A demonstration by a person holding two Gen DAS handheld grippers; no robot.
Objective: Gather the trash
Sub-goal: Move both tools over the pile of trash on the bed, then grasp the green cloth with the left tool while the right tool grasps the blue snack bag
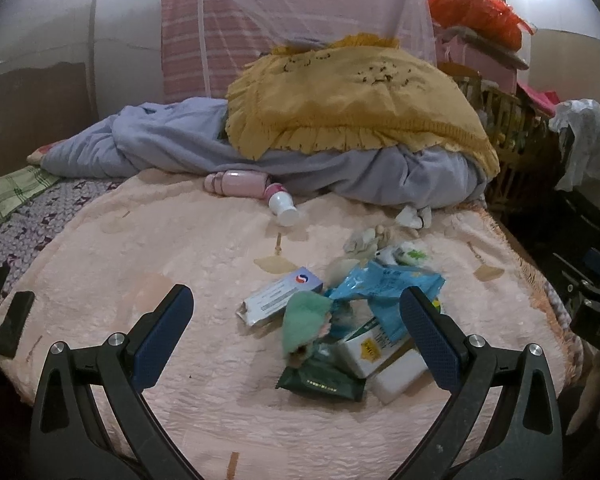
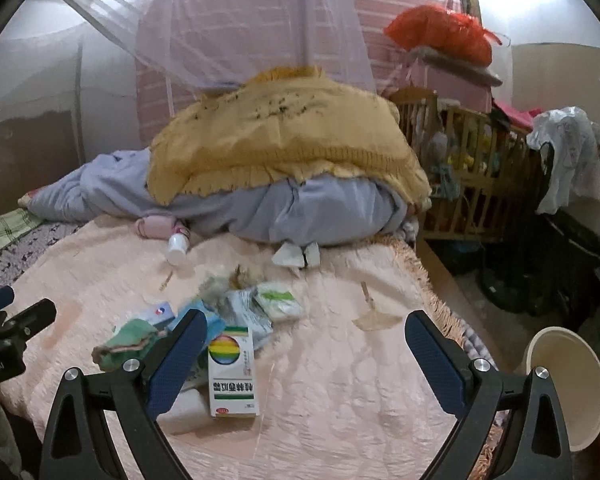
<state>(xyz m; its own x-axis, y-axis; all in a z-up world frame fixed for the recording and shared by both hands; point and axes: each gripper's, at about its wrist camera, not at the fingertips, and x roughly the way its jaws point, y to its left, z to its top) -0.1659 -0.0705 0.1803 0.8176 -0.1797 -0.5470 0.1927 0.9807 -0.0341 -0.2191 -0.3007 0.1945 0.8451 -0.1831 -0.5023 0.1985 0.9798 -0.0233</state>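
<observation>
A pile of trash lies on the pink bedspread [image 1: 140,248]: a blue and white carton [image 1: 282,294], a crumpled green cloth [image 1: 304,320], a torn blue wrapper [image 1: 384,284], a dark green wipes pack [image 1: 324,382] and a white box [image 1: 370,350]. My left gripper [image 1: 296,332] is open and empty, held over the pile. In the right wrist view a rainbow-printed medicine box [image 2: 232,372] lies between the fingers of my right gripper [image 2: 306,354], which is open and empty. A white bottle [image 1: 284,206] lies farther back.
A yellow frilled cover [image 1: 348,96] and grey-blue bedding [image 1: 180,140] are heaped at the bed's far end. A cream bin [image 2: 568,384] stands off the bed's right edge. A wooden crib [image 2: 468,168] and hanging clothes stand to the right. A black phone [image 1: 14,322] lies at left.
</observation>
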